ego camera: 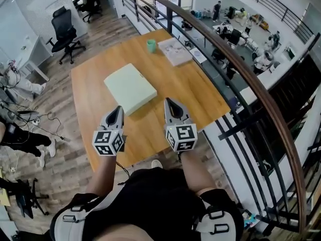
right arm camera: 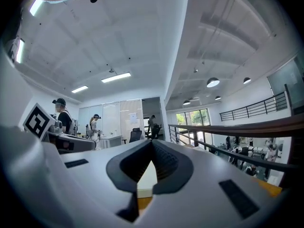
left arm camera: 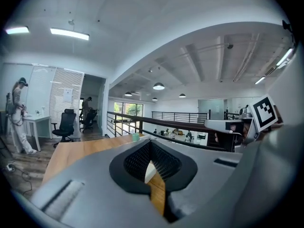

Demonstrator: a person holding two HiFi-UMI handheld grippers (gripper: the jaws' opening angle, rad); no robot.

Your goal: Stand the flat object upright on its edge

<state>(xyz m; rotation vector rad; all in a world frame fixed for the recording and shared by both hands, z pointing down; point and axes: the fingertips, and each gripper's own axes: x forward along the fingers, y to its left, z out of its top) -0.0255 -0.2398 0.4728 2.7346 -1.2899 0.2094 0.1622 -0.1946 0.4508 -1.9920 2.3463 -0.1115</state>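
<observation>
Head view — claws closed, flat object (ego camera: 129, 88) lying flat.
My left gripper (ego camera: 119, 108) and right gripper (ego camera: 167, 101), both empty, flank its near corner on the table (ego camera: 90, 104) — set, I judge, to lever it up.

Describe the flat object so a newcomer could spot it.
Find the wooden table beside the railing. Near its middle lies a pale green square slab, flat on the top. It is far larger than the small green cup and plain, unlike the printed booklet at the far edge.
</observation>
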